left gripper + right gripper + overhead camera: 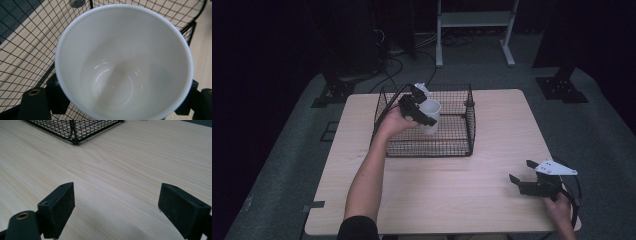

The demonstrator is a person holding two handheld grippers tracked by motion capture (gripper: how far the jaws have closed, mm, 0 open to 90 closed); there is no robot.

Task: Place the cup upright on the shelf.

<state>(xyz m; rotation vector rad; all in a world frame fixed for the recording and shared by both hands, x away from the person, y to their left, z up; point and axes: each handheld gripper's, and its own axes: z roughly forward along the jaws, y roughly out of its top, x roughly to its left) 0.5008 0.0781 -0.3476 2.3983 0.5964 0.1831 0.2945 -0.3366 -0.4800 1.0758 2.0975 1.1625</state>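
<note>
In basket (447, 145): cup (430, 116) pinched by left gripper (419, 114); lower upright, then release.
Right gripper (524, 176): spread, idle.

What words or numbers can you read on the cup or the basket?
None: the white cup held by the left gripper is plain, inside and out.
None on the black wire basket, the wooden table or the right gripper.
</note>
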